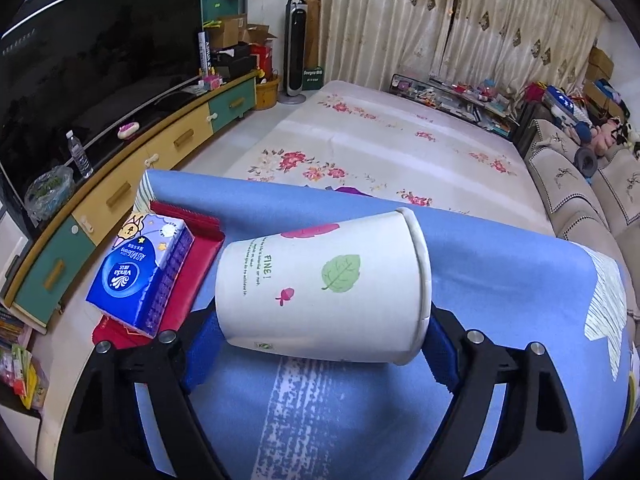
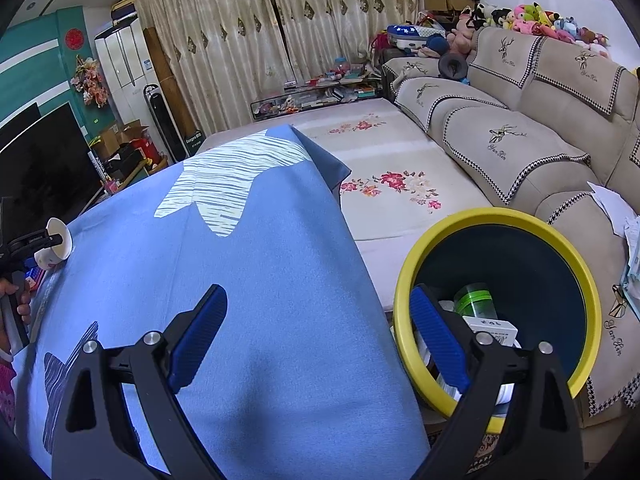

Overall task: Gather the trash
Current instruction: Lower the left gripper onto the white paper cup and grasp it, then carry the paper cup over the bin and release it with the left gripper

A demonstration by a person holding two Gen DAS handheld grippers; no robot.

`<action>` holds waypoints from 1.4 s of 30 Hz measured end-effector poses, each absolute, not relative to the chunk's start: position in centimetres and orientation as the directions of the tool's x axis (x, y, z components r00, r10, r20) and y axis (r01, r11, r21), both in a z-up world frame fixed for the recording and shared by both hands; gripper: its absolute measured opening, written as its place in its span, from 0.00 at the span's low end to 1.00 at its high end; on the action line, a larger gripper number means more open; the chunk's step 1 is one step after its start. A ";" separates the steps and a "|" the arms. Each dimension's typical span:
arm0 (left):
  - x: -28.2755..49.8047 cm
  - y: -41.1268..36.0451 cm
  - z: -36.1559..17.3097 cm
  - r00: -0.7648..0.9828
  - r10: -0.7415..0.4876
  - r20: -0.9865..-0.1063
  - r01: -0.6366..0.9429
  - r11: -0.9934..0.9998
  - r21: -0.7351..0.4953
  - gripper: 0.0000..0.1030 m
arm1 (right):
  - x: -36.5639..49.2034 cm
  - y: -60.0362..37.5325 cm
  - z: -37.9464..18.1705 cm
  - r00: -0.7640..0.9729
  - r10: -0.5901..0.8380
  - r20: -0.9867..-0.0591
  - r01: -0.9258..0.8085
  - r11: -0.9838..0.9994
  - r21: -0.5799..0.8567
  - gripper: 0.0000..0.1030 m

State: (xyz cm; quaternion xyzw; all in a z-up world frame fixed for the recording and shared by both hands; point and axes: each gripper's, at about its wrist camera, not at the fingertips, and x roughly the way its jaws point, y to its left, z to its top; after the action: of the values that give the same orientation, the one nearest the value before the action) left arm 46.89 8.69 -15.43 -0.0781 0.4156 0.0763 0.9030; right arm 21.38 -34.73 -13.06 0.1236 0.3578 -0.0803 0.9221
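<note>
A: Where's the paper cup point(image 1: 324, 284)?
B: On its side over the blue cloth point(image 1: 500, 280), clamped by the left gripper point(image 1: 316, 344).
A: The right gripper point(image 2: 320, 340)?
B: Spread apart, holding nothing, beside the yellow-rimmed bin point(image 2: 404, 280).

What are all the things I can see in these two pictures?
paper cup: one, white with leaf print, lying on its side between the left gripper's fingers
tissue pack: one, blue, on the red packet
red packet: one, flat on the cloth, left of the cup
tablecloth: one, blue with pale patches, over the table
trash bin: one, yellow rim, dark inside, beside the table, holding a green-capped container and white items
sofa: one, beige with deer-print covers
television: one, black, on the cabinet
water bottle: one, clear, on the cabinet
tower fan: one, by the curtains
left gripper: black, blue pads, closed on the cup
right gripper: black, blue pads, open, empty
</note>
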 end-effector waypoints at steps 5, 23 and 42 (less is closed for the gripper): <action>43.4 6.4 -13.5 0.676 0.046 -0.736 -0.138 0.988 -0.066 0.81 | 21.3 -35.0 -12.9 0.739 -0.064 -0.671 0.244 0.953 0.179 0.85; 29.1 -17.6 -7.5 0.640 -0.343 -0.687 0.404 0.911 -0.079 0.81 | 11.8 -40.5 -9.0 0.731 -0.236 -0.641 0.341 0.939 0.043 0.85; 25.9 -49.1 -12.0 0.382 -0.501 -0.776 0.704 0.702 -0.107 0.81 | 1.8 -50.6 -12.2 0.643 -0.352 -0.680 0.551 0.829 0.092 0.85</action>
State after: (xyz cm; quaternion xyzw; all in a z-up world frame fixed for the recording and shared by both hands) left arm 25.94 -49.12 -11.97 0.1214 0.4179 -0.3665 0.8224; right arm 1.78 -50.58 -12.16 0.1473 0.3385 -0.2525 0.8944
